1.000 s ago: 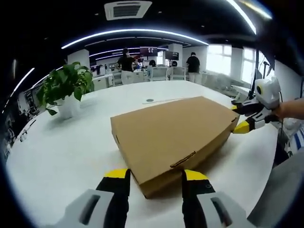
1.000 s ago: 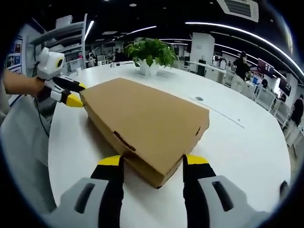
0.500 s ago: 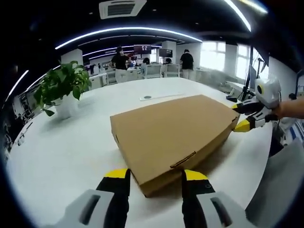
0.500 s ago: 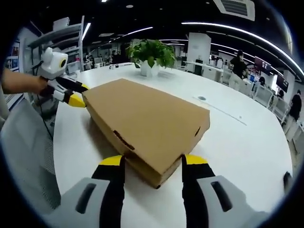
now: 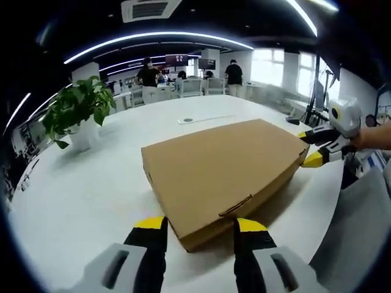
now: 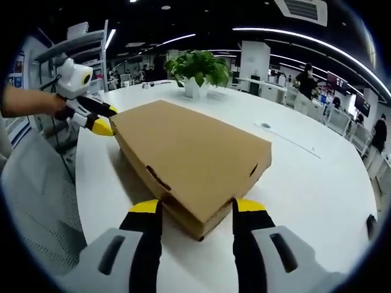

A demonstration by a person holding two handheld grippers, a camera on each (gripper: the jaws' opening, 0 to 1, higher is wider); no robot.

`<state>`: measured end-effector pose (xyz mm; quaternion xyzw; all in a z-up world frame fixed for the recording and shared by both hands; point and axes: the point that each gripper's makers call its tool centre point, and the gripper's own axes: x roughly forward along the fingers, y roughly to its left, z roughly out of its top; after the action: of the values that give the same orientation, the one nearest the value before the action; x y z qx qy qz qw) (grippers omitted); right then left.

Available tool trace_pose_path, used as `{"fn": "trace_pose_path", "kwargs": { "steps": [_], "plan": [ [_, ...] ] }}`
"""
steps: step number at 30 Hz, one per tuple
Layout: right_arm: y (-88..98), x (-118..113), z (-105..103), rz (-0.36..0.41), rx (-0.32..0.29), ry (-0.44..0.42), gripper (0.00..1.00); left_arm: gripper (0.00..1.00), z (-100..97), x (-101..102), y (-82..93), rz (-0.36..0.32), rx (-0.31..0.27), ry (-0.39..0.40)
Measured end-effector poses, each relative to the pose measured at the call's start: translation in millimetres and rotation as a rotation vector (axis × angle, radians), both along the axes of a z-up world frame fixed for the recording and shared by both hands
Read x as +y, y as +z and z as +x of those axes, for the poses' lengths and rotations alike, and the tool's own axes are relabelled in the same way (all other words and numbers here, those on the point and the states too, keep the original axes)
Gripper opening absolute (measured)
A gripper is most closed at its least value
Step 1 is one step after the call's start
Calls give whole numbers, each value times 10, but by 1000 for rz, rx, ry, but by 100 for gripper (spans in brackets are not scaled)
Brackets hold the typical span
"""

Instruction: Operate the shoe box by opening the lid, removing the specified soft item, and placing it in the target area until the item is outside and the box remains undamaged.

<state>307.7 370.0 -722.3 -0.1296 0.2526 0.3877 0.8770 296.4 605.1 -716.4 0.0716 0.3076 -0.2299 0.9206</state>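
Jaws of the left gripper (image 5: 197,224) stand apart, straddling the near corner of the shoe box (image 5: 223,168) at the frame's lower centre; the right gripper (image 6: 194,207) does likewise at the opposite corner, jaws apart, not visibly clamped. The box lies mid-frame on the white table (image 5: 79,189), lid shut, so opening, removing the soft item and placing it all remain. Beyond, a potted plant (image 5: 79,113) at upper left. Since earlier, the box has not moved; only the views have shifted slightly.

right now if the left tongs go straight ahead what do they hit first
The near corner of the closed cardboard shoe box, which sits between the open left tongs on the white table. Depth is unclear, but it looks very close.
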Motion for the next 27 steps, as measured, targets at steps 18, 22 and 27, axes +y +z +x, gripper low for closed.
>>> {"fn": "trace_pose_path", "kwargs": {
  "steps": [18,22,27],
  "plan": [
    [13,209,-289,26,27,-5,40,43,-237,148,56,19,44,-46],
    [14,250,-368,30,31,3,40,43,-303,191,55,21,49,-43],
    [17,274,-435,35,33,12,39,43,-375,226,55,26,57,-44]
  ]
}}
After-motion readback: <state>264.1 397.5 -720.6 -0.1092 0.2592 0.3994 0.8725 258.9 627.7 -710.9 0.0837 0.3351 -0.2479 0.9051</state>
